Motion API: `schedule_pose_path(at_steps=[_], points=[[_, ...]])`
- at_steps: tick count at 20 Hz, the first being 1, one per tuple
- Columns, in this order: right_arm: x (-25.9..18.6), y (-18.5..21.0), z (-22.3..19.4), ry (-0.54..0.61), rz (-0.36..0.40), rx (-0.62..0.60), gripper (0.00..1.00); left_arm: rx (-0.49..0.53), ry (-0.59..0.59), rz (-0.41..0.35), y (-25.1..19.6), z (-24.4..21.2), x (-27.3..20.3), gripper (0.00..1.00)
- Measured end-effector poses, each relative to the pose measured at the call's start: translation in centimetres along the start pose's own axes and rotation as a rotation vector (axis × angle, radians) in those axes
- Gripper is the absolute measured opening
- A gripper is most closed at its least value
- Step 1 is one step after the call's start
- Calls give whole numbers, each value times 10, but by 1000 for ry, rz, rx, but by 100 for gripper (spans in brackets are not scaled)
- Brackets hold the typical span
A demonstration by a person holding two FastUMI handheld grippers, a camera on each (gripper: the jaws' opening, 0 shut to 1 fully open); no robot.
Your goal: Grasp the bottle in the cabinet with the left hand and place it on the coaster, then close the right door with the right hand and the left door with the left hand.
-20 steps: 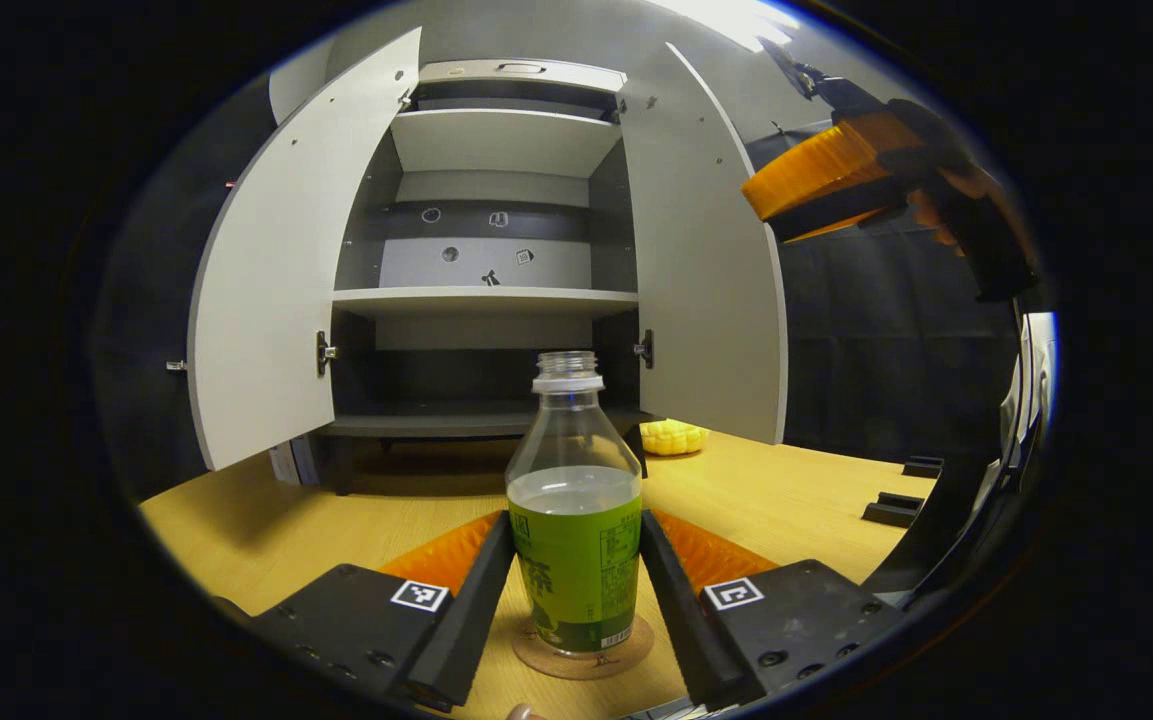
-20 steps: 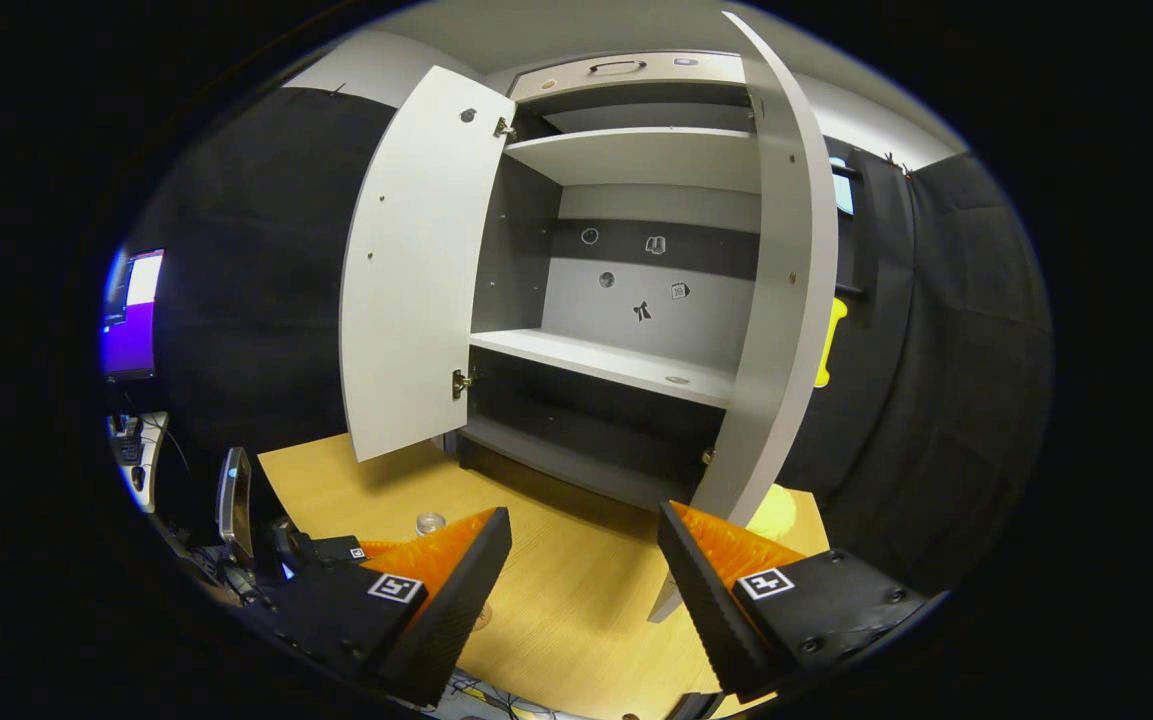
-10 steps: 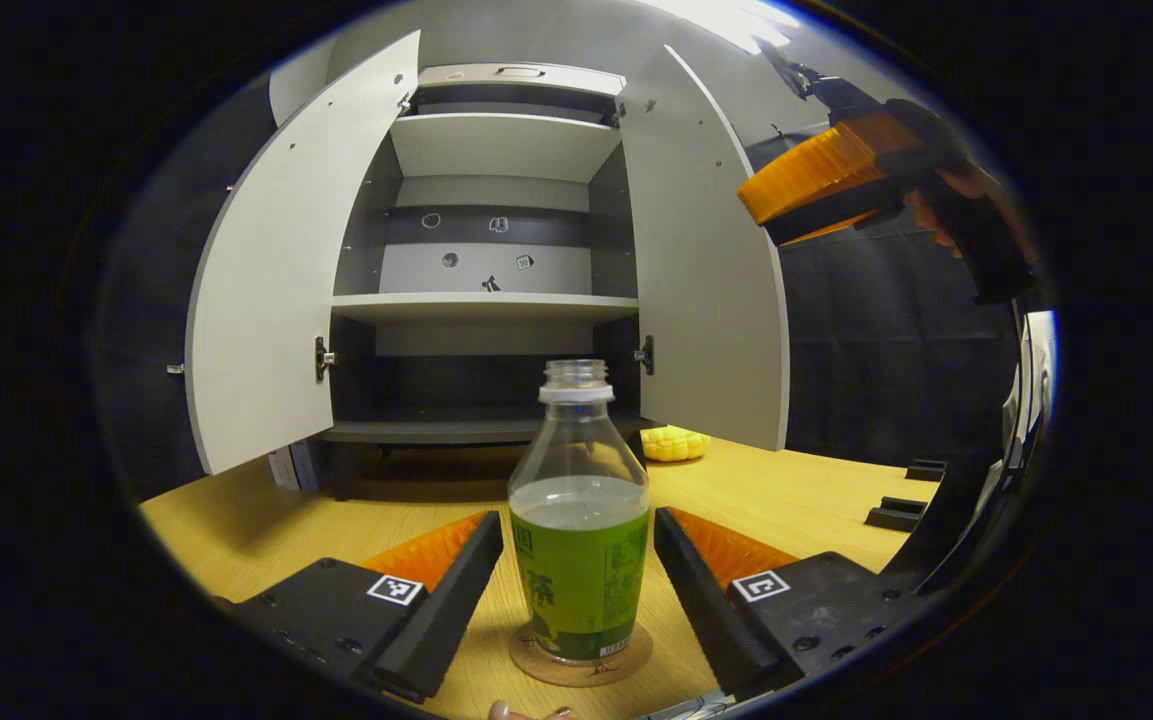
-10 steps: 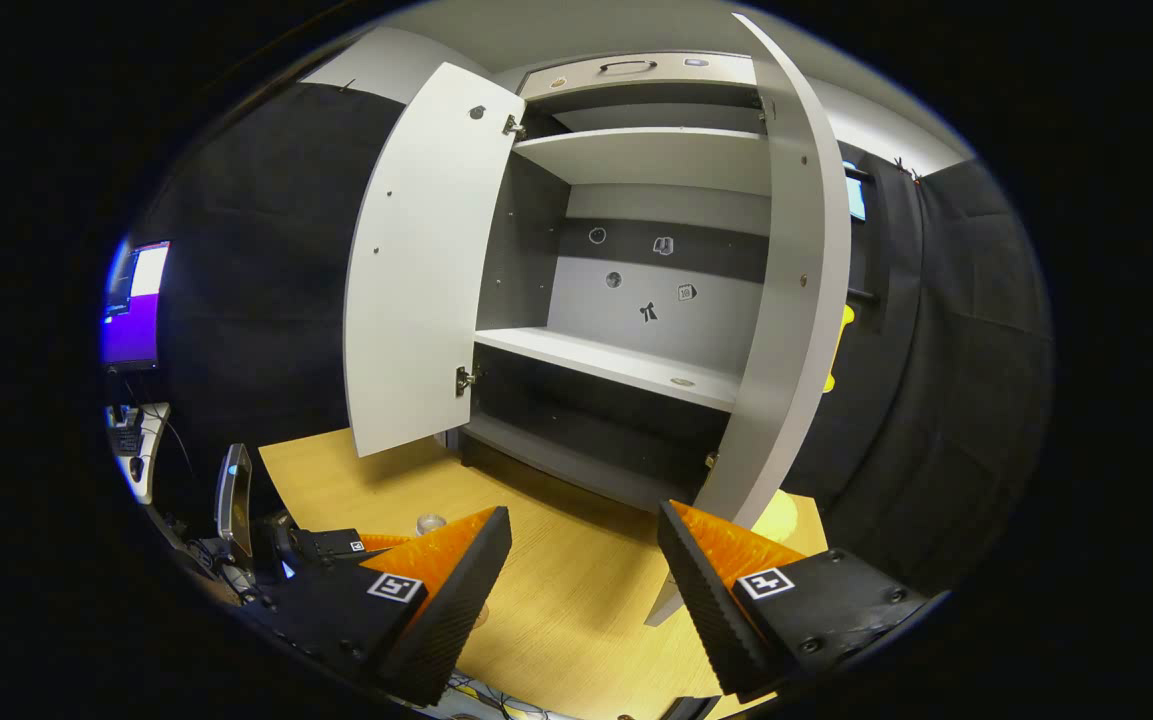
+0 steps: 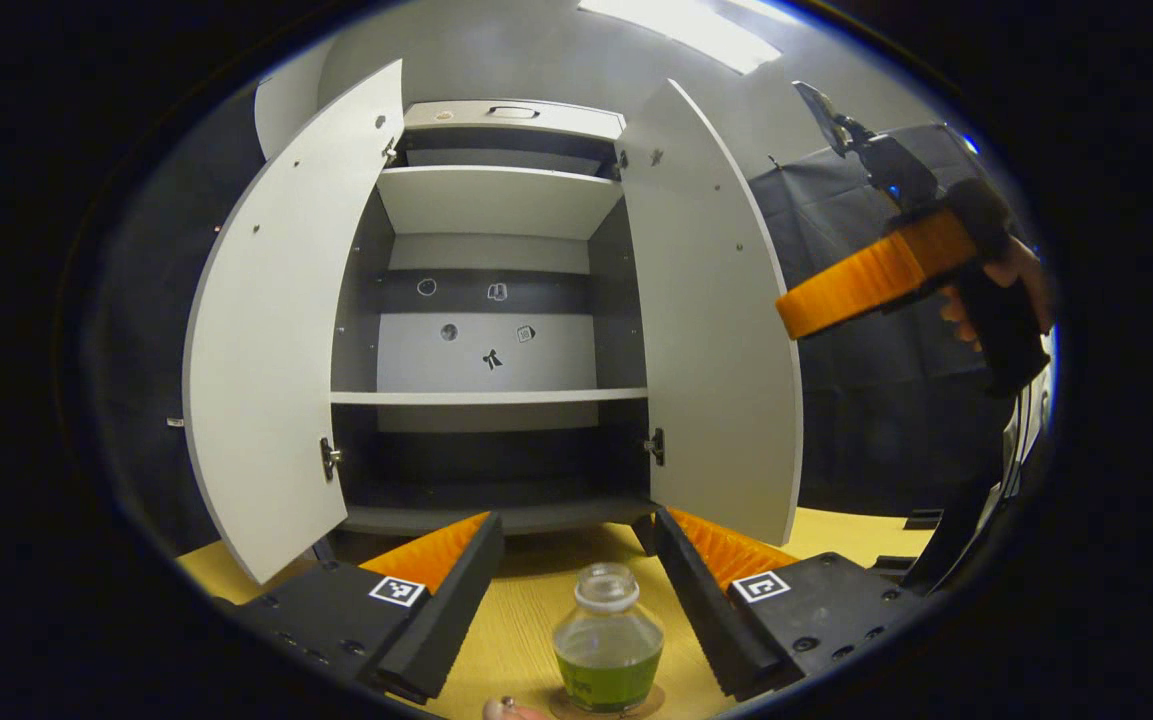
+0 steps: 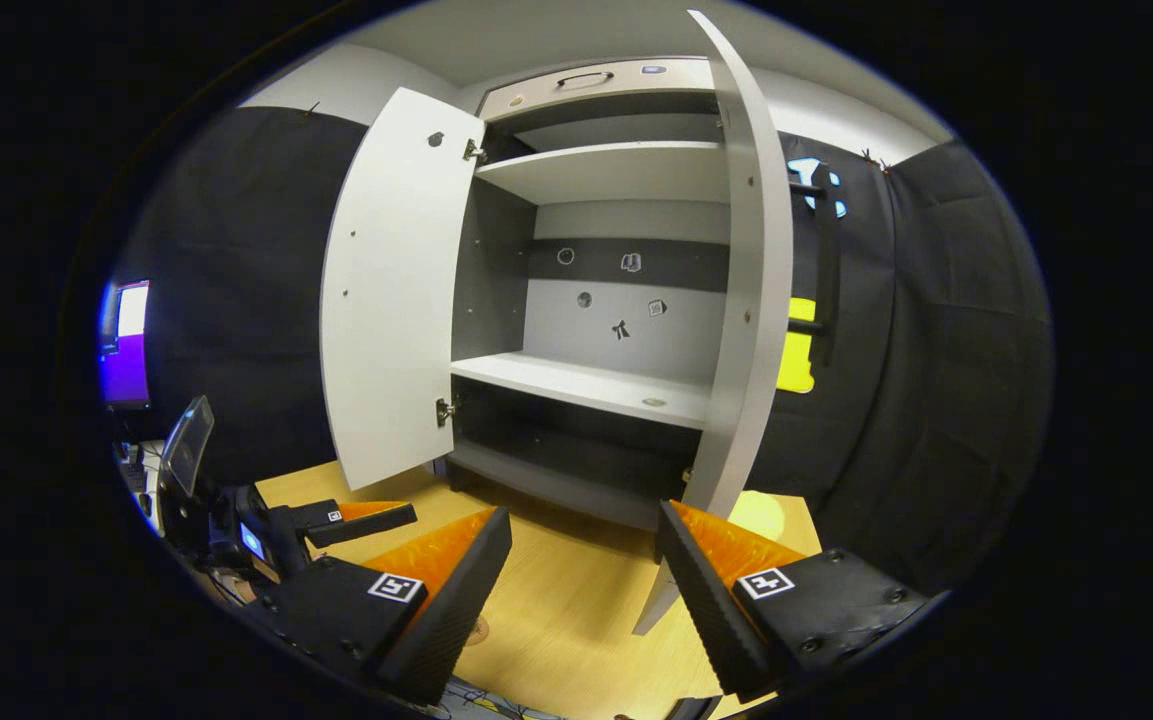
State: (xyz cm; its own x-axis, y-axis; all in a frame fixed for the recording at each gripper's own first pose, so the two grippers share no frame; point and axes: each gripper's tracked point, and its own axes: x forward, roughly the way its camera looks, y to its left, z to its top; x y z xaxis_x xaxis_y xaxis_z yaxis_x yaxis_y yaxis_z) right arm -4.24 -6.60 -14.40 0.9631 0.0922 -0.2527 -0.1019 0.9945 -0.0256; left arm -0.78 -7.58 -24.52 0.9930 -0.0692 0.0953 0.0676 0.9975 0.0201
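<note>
Left gripper view first: the cabinet sits wide open straight ahead, with the left door swung out on one side and the right door swung out on the other, their free edges pointing toward the camera. The shelves look bare, and between the two door edges the wooden table is free down to the bottle. The left gripper has its fingers spread wide, and the bottle stands upright between them, low in the picture, touching neither one. It sits on the coaster, whose rim just peeks out underneath. Green liquid fills its lower part and there's no cap on the neck. Off to the upper right, past the right door's outer face, a hand holds the other gripper up in the air, near that door but apart from it.

Right gripper view: the right gripper is also spread wide with nothing between its fingers. The right door's edge runs nearly straight up just ahead, its bottom corner hanging over bare table between the fingers.
</note>
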Motion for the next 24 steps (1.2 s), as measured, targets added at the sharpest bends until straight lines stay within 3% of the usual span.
schedule_pose_path(at_steps=[3, 7, 9, 12, 18, 24], points=[[-2, -13, 25, -41, -56, 8, 98, 0, 23, -16, 13, 36, 5, 96], [-7, -43, 66, -122, -194, 93, 98, -25, 34, -60, 35, 90, 9, 95], [-10, -53, 78, -151, -242, 137, 94, -46, 48, -83, 50, 112, 10, 95], [-19, -65, 83, -173, -314, 157, 98, -30, 89, -83, 81, 132, 6, 96], [-37, -114, 93, -191, -482, 88, 98, 58, 111, -28, 135, 159, -14, 96], [-15, -158, 103, -213, -496, 114, 98, 34, 164, 137, 181, 151, -11, 96]])
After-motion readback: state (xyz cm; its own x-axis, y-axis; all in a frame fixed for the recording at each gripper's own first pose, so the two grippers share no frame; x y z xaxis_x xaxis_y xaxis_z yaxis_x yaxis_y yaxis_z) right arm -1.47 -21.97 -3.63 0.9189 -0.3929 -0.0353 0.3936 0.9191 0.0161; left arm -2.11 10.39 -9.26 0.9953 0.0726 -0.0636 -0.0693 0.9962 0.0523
